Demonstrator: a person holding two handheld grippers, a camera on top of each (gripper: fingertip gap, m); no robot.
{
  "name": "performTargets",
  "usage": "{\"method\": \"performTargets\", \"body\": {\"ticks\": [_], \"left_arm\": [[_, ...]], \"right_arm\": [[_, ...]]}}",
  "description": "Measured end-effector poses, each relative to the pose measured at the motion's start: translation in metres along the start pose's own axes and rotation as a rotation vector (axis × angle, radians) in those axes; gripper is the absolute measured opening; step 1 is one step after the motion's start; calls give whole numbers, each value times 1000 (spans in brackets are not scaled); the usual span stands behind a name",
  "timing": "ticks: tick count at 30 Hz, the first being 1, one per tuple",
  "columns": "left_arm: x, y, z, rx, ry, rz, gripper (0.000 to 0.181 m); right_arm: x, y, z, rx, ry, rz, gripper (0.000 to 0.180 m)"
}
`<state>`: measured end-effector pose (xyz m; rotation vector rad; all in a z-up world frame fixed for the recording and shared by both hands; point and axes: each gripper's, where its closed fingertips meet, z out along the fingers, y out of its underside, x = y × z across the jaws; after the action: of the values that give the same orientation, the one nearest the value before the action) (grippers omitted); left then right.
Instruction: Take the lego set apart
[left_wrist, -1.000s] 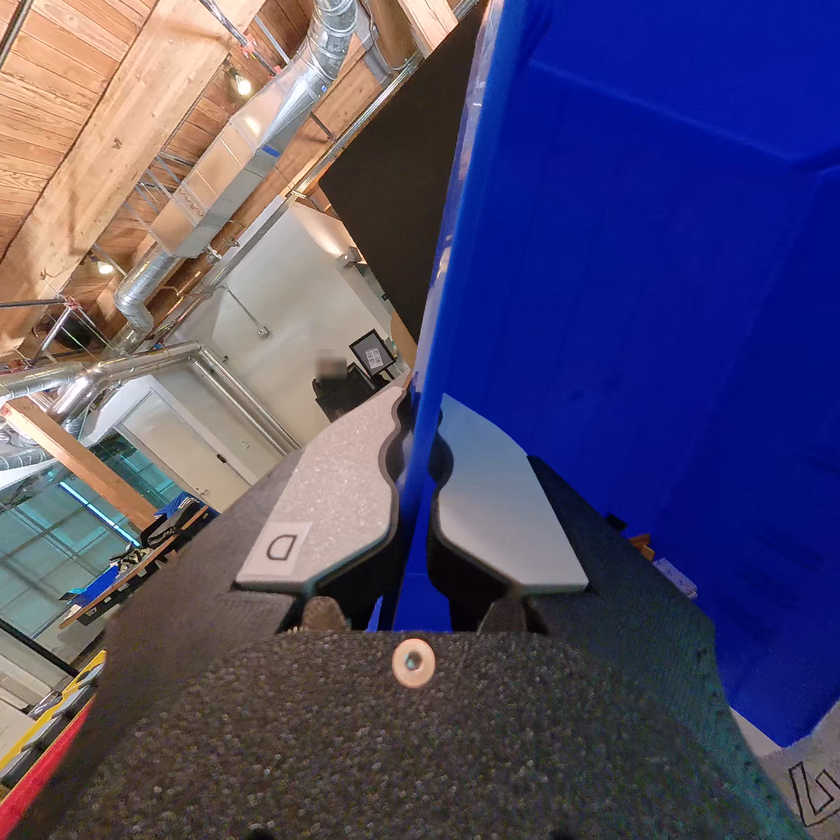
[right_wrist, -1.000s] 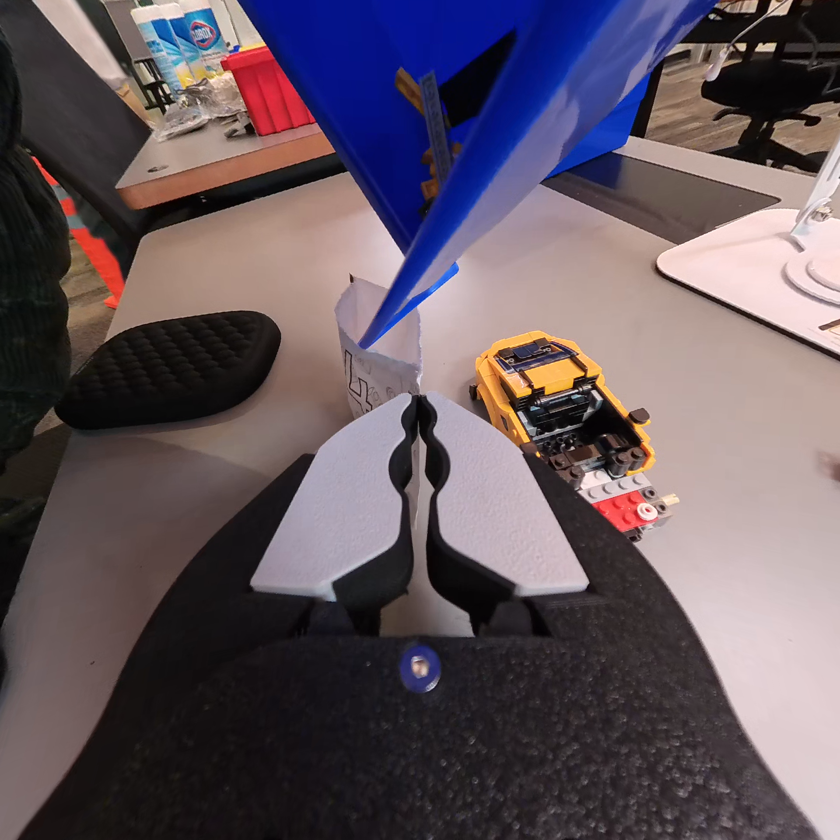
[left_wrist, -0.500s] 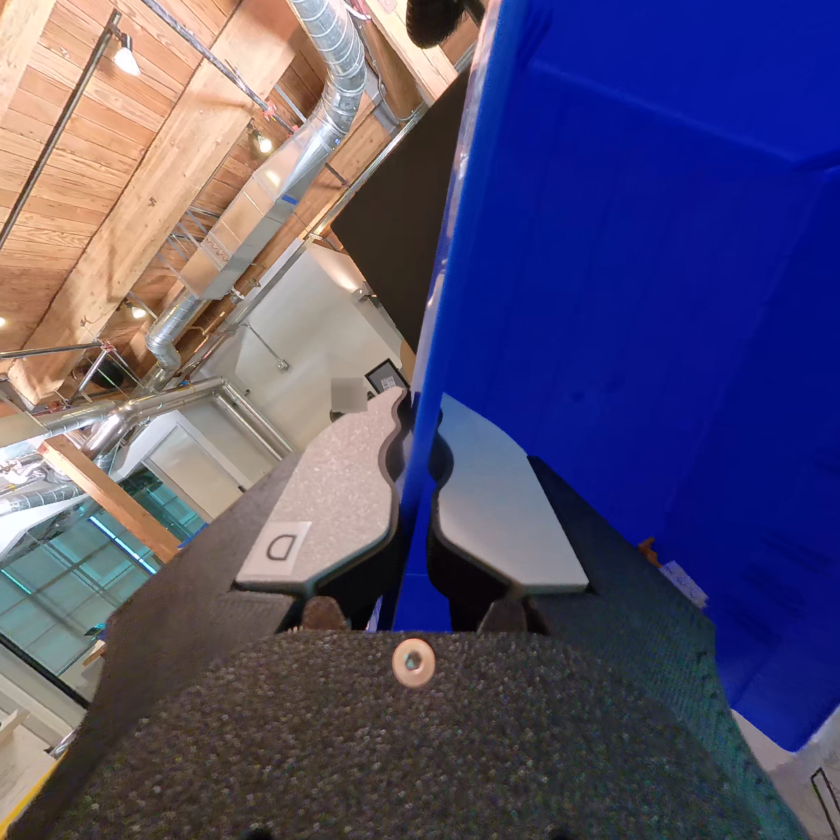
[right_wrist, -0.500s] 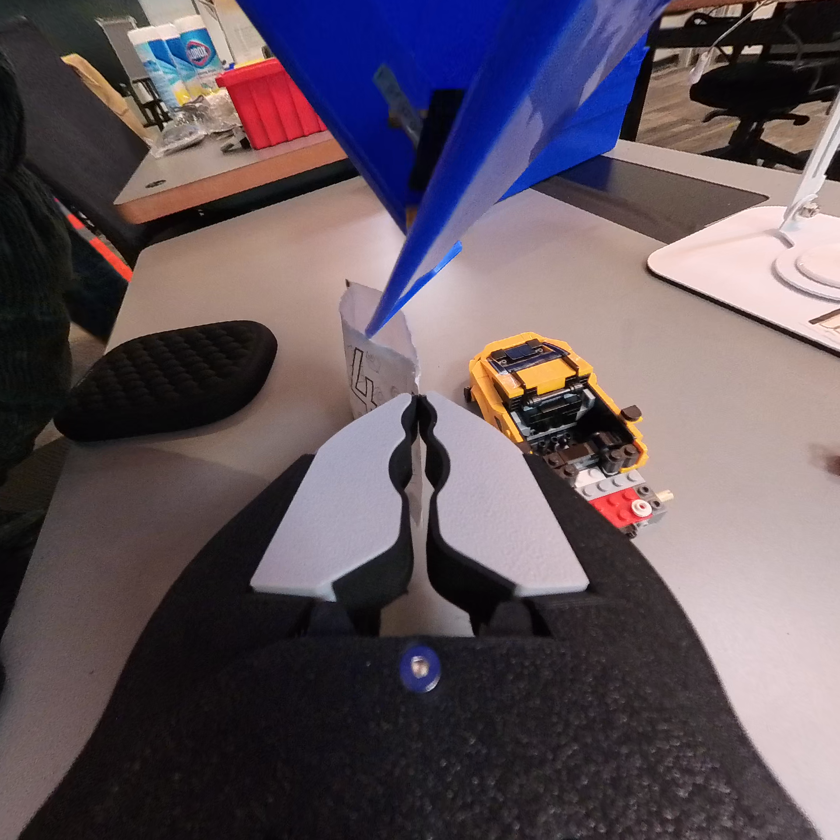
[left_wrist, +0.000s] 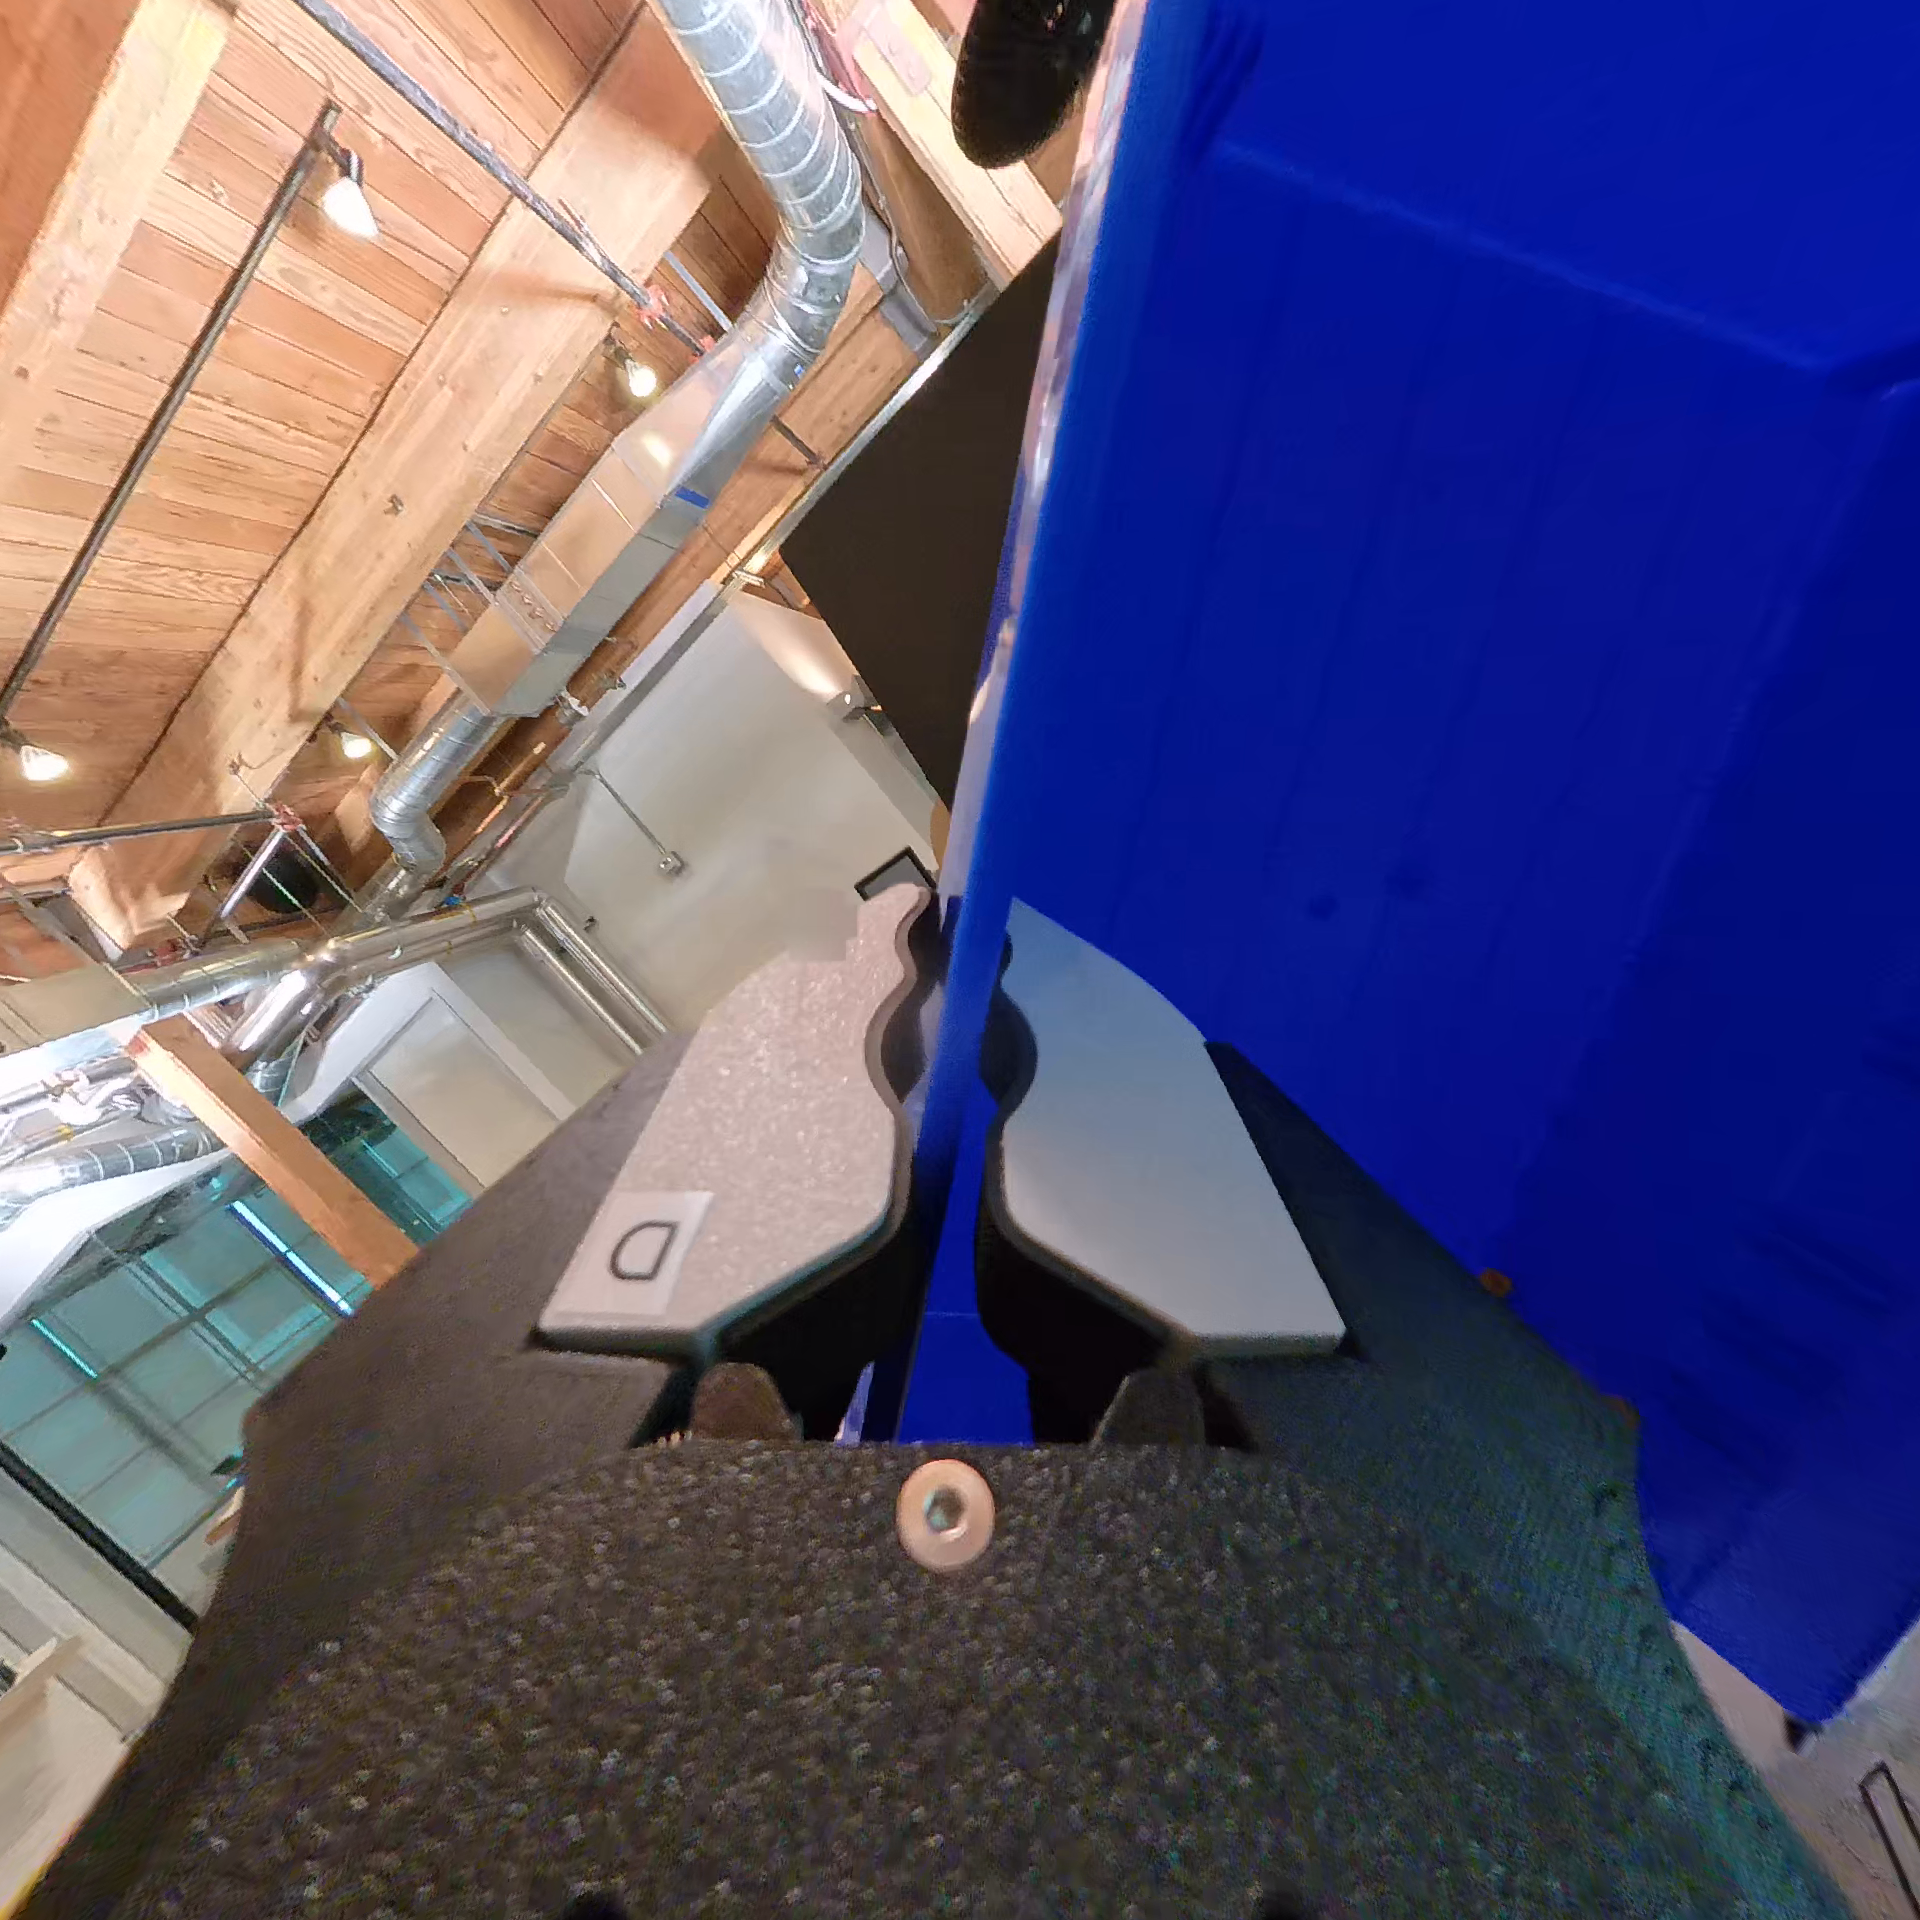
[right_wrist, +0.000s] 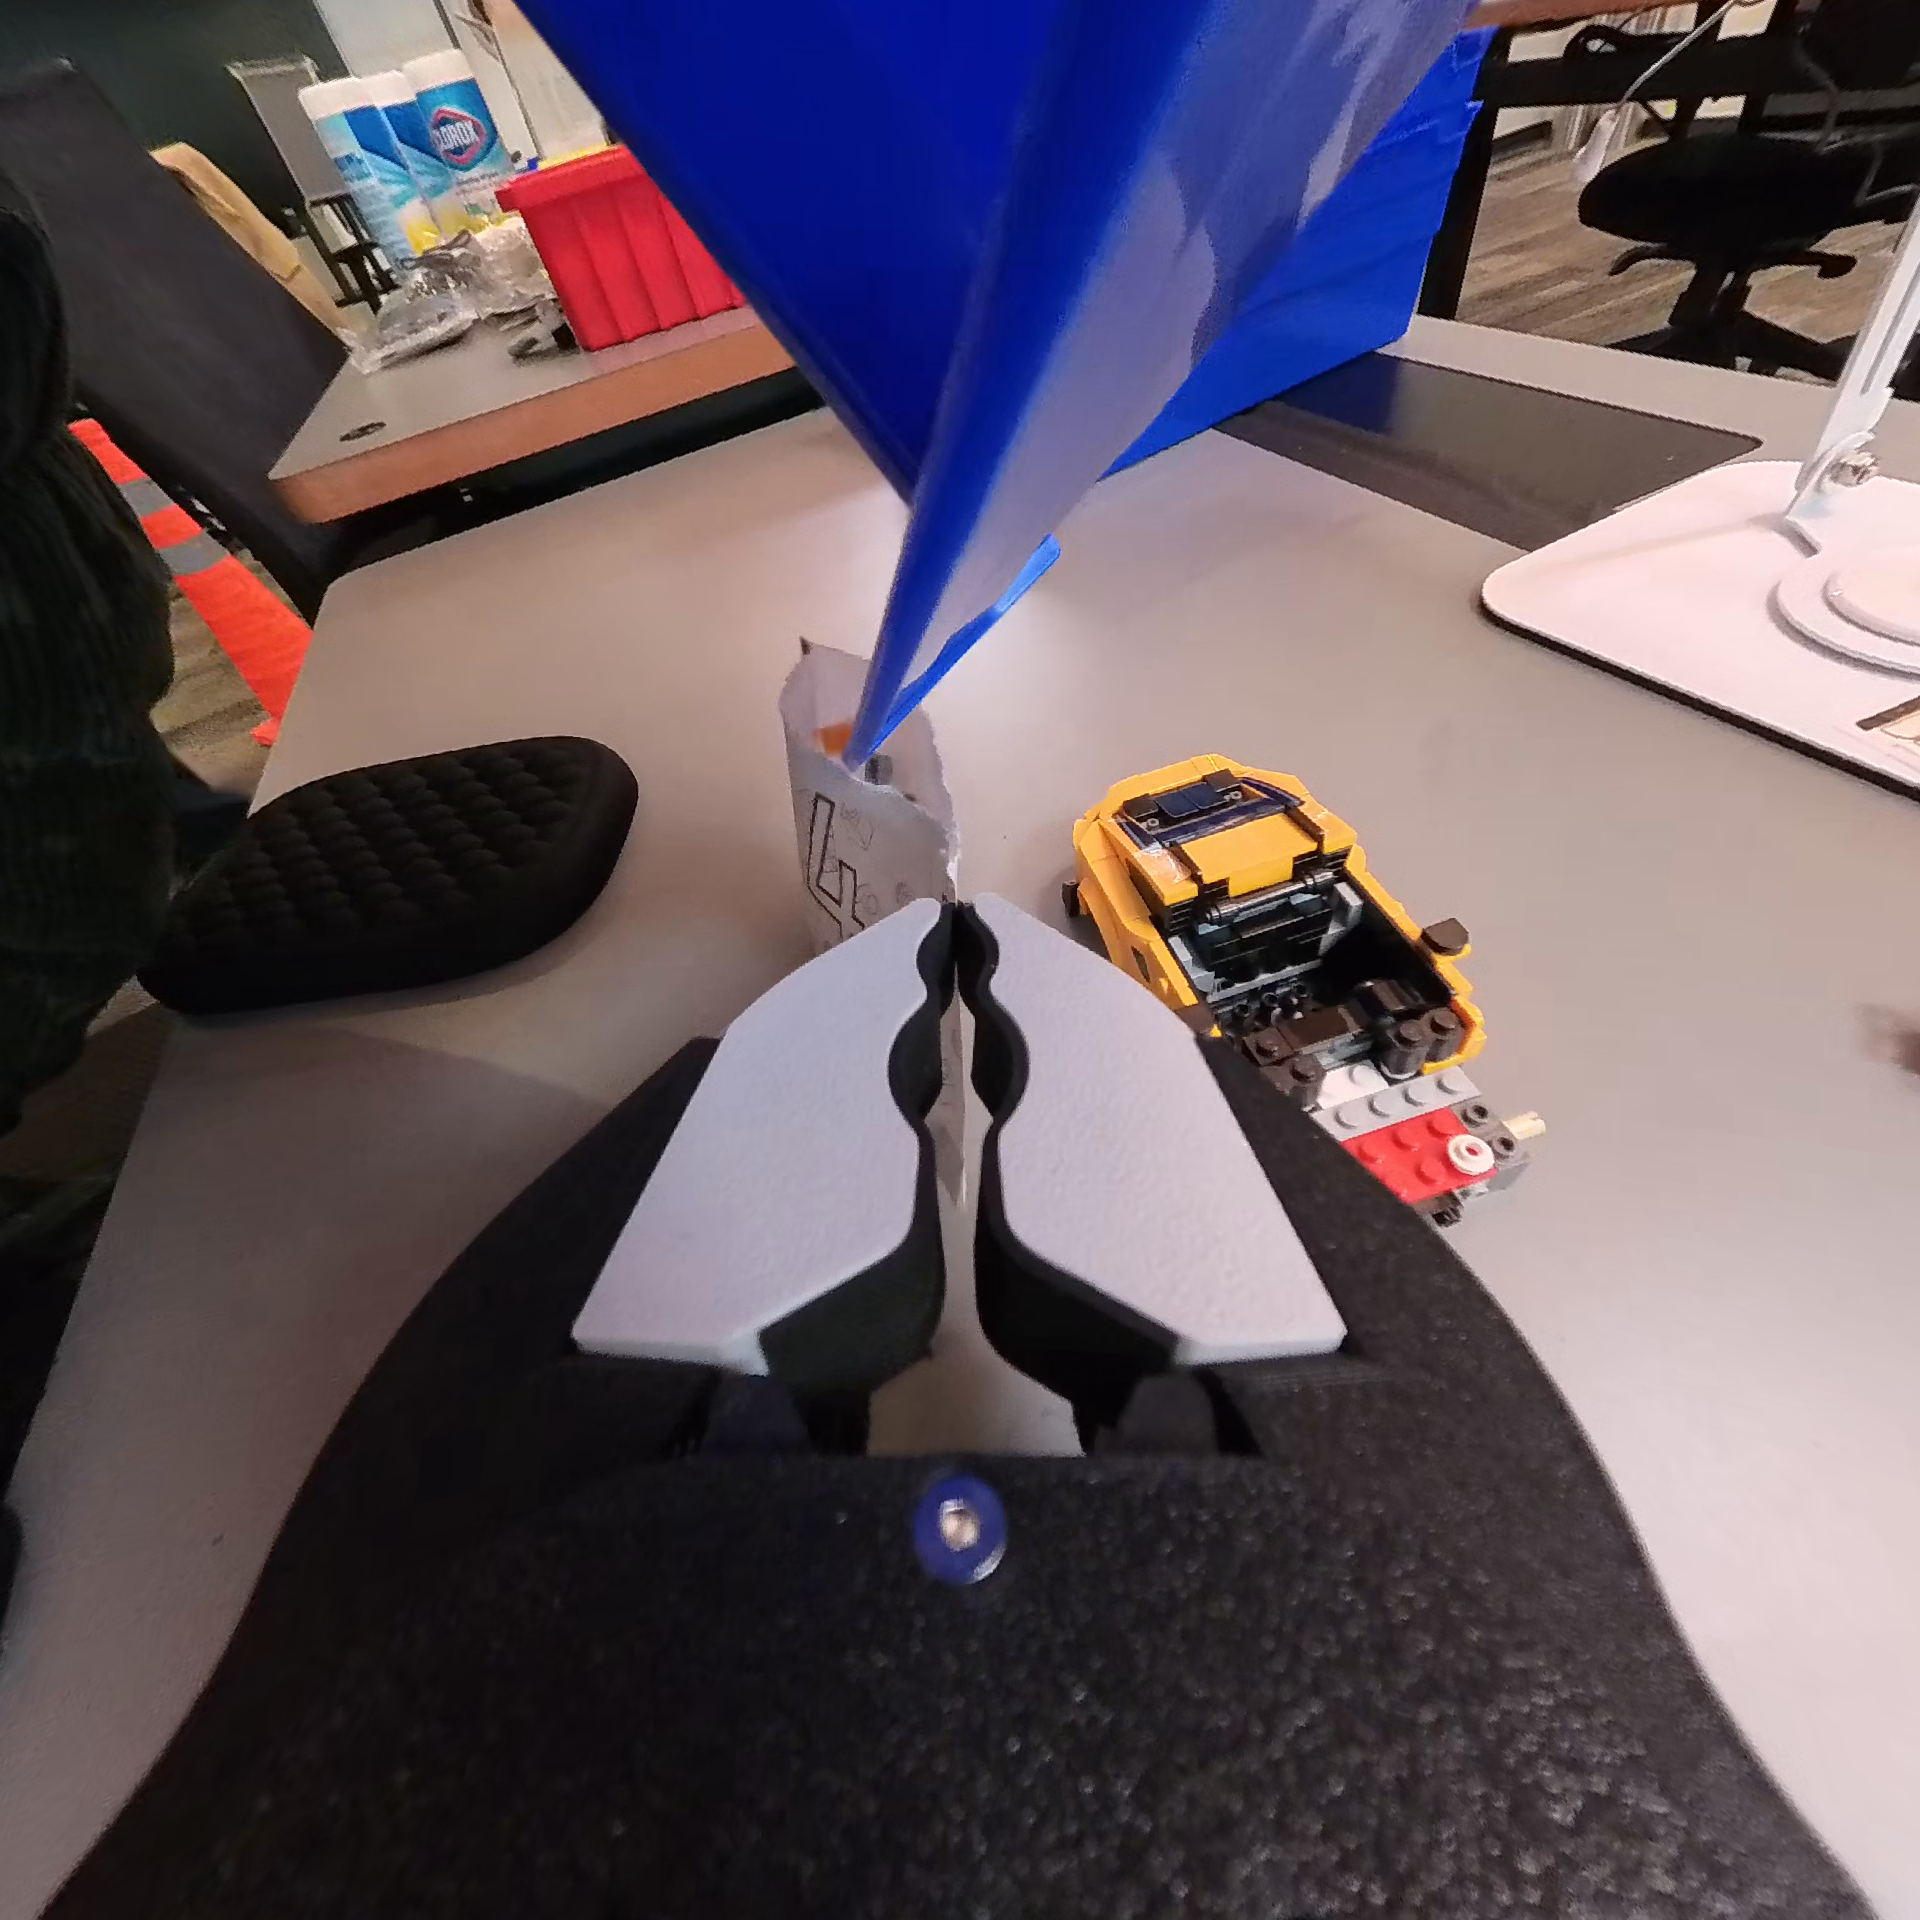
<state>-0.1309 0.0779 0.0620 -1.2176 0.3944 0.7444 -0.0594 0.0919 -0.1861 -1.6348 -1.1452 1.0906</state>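
Right wrist view: a paper bag (right_wrist: 873, 831) was clamped in the right gripper (right_wrist: 958, 920) jaws; a tilted blue bin (left_wrist: 1455, 727) wall was pinched by the left gripper (left_wrist: 951, 940).

Glossy blue plastic bin (right_wrist: 966, 239), white paper bag (right_wrist: 868, 842) showing black printed markings, yellow-and-black brick-built toy car (right_wrist: 1273, 935) showing red and grey plates, black dimple-patterned pad (right_wrist: 384, 873)

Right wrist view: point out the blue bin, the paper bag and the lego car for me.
blue bin (right_wrist: 935, 260), right wrist view, its tilted side wall.
paper bag (right_wrist: 862, 842), right wrist view, printed front below the opening.
lego car (right_wrist: 1236, 862), right wrist view, yellow roof panel.
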Motion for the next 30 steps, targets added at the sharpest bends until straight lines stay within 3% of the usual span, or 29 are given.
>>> {"method": "performTargets", "body": {"ticks": [30], "left_arm": [[-10, -6, -29, 102, -66, -50, 5]], "right_arm": [[4, -1, -2, 17, 17, 15, 0]]}}
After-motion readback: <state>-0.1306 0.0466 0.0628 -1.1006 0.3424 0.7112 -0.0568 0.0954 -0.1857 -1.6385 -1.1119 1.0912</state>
